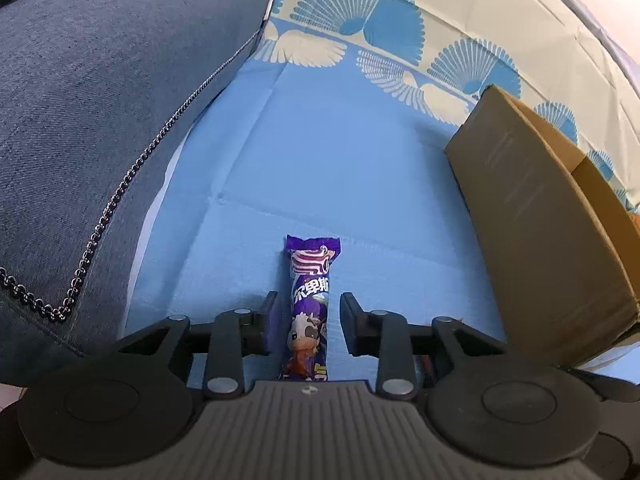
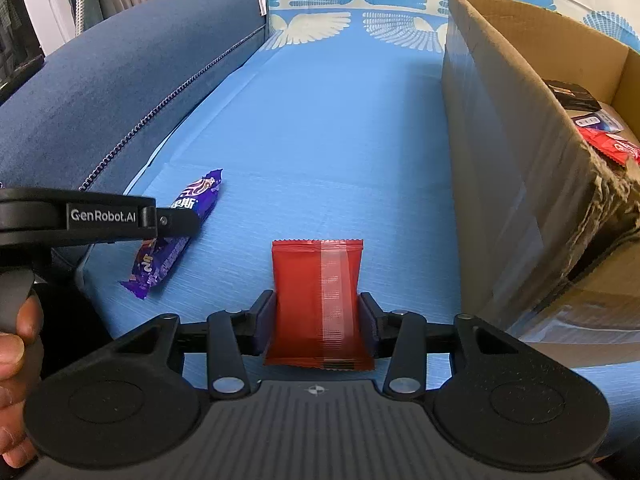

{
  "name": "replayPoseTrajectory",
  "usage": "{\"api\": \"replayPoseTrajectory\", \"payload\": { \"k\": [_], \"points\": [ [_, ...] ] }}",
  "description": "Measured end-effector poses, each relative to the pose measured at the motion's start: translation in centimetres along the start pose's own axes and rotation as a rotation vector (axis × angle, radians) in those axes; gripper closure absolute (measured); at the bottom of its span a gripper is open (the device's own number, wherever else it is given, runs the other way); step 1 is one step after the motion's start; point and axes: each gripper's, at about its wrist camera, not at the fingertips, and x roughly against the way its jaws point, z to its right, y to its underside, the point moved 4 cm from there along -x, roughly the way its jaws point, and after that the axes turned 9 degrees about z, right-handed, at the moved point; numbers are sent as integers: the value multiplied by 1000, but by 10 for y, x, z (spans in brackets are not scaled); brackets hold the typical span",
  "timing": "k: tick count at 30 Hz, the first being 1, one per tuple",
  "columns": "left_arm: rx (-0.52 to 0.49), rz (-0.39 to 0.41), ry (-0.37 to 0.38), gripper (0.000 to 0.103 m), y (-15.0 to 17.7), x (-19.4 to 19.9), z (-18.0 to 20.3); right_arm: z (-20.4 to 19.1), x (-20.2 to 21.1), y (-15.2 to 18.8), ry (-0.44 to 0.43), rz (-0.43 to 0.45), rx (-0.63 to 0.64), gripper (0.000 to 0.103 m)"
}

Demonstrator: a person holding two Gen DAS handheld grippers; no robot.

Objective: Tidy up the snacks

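Note:
A purple snack bar (image 1: pixel 309 308) lies on the blue cloth between the fingers of my left gripper (image 1: pixel 309 312), which is open around it with gaps on both sides. The bar also shows in the right wrist view (image 2: pixel 176 236), partly under the left gripper's finger (image 2: pixel 176 220). My right gripper (image 2: pixel 318 316) is shut on a red snack packet (image 2: pixel 320 300), its fingers pressing both sides. A cardboard box (image 2: pixel 508 128) stands to the right and holds several packets (image 2: pixel 612 148). The box also shows in the left wrist view (image 1: pixel 536 216).
A dark blue sofa cushion (image 1: pixel 100 140) with a chain trim borders the left side. The blue cloth (image 2: pixel 328 128) with a fan pattern stretches ahead. A person's hand (image 2: pixel 16 344) holds the left gripper's handle at the lower left.

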Motion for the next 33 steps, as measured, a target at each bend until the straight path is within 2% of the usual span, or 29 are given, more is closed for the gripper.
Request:
{"api": "replayPoseTrajectory", "payload": {
  "k": [11, 17, 22, 28, 33],
  "points": [
    [141, -18, 29, 58, -4, -4, -16, 0, -1, 0, 3, 0, 0, 49],
    [75, -26, 23, 58, 0, -7, -5, -2, -2, 0, 2, -5, 12, 44],
    [15, -25, 9, 58, 3, -10, 3, -5, -3, 1, 6, -6, 35, 44],
    [-11, -24, 2, 59, 5, -10, 5, -7, -5, 1, 13, -6, 48, 44],
    [-32, -23, -10, 66, 4, -13, 7, -9, -6, 2, 21, -3, 67, 45]
  ]
}}
